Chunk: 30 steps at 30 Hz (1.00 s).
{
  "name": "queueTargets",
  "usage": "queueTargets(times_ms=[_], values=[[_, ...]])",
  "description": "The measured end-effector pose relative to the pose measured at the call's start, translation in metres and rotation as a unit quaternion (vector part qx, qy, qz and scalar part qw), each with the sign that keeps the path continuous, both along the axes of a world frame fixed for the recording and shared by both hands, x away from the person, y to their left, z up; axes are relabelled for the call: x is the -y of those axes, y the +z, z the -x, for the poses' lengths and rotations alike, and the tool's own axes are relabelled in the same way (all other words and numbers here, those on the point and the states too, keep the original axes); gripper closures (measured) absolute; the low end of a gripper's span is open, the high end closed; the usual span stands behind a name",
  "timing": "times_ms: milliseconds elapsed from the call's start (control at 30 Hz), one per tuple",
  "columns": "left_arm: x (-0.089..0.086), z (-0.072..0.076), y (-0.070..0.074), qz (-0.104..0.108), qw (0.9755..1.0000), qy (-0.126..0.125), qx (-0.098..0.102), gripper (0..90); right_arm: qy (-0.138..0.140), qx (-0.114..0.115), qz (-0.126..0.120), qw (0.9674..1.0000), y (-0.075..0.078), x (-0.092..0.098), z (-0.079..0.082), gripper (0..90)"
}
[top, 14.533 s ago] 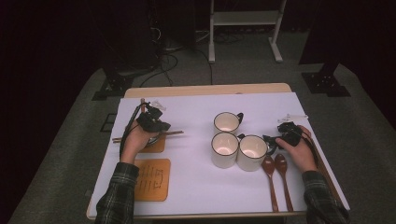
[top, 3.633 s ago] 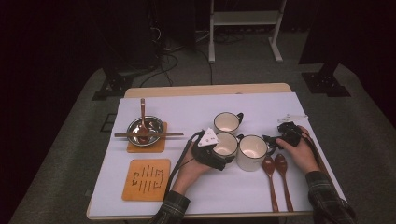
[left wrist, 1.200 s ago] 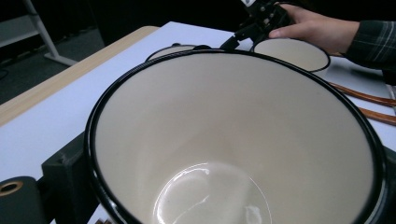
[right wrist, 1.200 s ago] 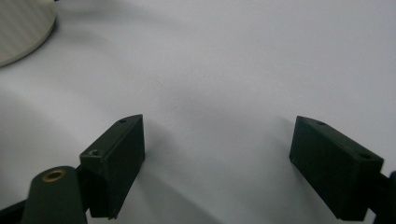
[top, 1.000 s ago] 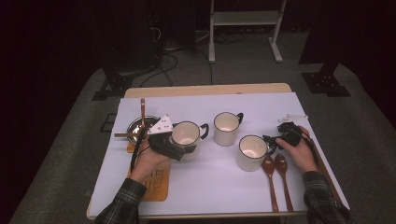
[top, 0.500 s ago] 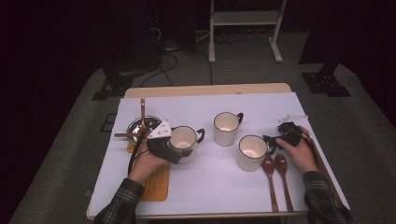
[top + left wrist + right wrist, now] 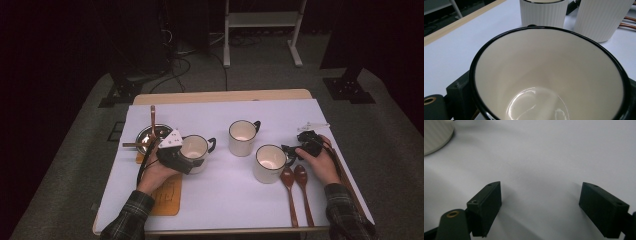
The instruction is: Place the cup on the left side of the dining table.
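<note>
Black jaws of the left tool (image 7: 187,161) stood on either side of a cream mug (image 7: 194,152), pinching its ribbed wall; in the left gripper view they flanked the black-rimmed mouth (image 7: 550,75), and the mug was empty. Taking that mug as the landmark, a metal bowl (image 7: 147,136) with sticks laid across it sat on a brown mat just to its left, and a second wooden coaster (image 7: 166,194) lay bare just in front of it, toward the person. To its right stood two more mugs (image 7: 242,137) (image 7: 269,163), well apart from it. Past the nearer of those, the right tool (image 7: 292,150) rested low on the tabletop (image 7: 225,200) with its jaws spread and nothing between them, two wooden spoons (image 7: 295,192) lying beside it.

Judging by this, the step in hand was carrying the mug toward the coaster. The next move would call for bringing it over the coaster, lowering it level, then letting go. No brand or legible writing appeared; the coaster bore only an unreadable engraved pattern.
</note>
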<state>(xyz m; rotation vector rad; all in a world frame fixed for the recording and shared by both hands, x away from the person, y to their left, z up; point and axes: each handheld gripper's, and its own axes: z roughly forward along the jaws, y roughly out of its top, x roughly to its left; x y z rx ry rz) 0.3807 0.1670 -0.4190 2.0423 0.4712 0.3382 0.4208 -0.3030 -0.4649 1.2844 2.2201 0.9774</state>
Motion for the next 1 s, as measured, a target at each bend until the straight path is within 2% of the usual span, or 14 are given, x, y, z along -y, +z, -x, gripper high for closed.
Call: queueTargets(times_ms=[400, 1000], values=[[0.0008, -0.0023, -0.0048, -0.002, 1.0, 0.001, 0.004, 3.6, 0.0, 0.0, 0.0, 1.0, 0.0, 0.0, 0.0, 16.7], [-0.0062, -0.0054, -0.0093, 0.005, 0.9999, -0.001, -0.009, 3.5, 0.0, 0.0, 0.0, 1.0, 0.0, 0.0, 0.0001, 16.7]])
